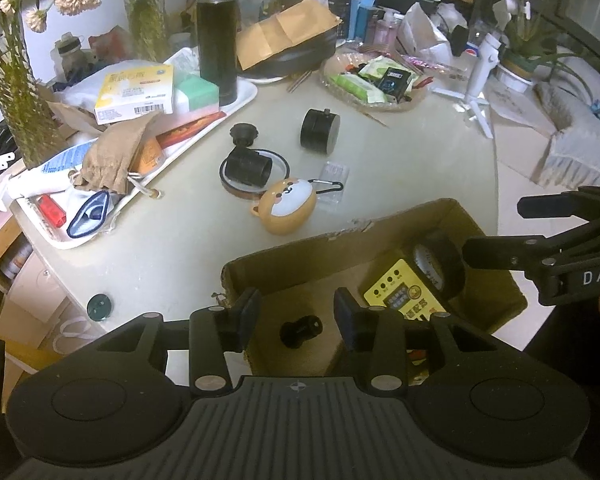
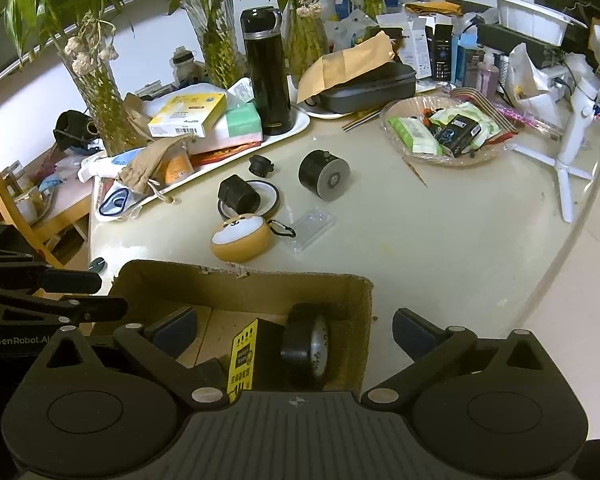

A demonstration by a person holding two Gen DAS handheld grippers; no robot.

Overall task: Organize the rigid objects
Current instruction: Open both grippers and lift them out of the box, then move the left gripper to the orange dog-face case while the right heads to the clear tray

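An open cardboard box (image 1: 340,248) (image 2: 240,284) stands at the table's near edge. Inside it lie a black tape roll (image 1: 440,264) (image 2: 304,352), a yellow labelled box (image 1: 396,292) (image 2: 244,356) and a small black plug (image 1: 301,330). My left gripper (image 1: 298,314) (image 2: 90,294) hovers open just above the plug, not touching it. My right gripper (image 2: 294,330) (image 1: 512,226) is wide open over the box's right end, holding nothing. On the table beyond are a black cylinder (image 1: 320,130) (image 2: 324,174), a black hex connector (image 1: 248,166) (image 2: 238,194), a small black cap (image 1: 243,133) (image 2: 261,165) and a dog-face case (image 1: 286,206) (image 2: 240,240).
A clear plastic case (image 1: 332,184) (image 2: 314,226) lies beside the dog-face case. A white tray (image 1: 244,96) with a black thermos (image 1: 217,36) and cartons is at the back left. A snack basket (image 1: 380,106) and a white tripod (image 1: 476,92) stand to the right, and plant vases line the back.
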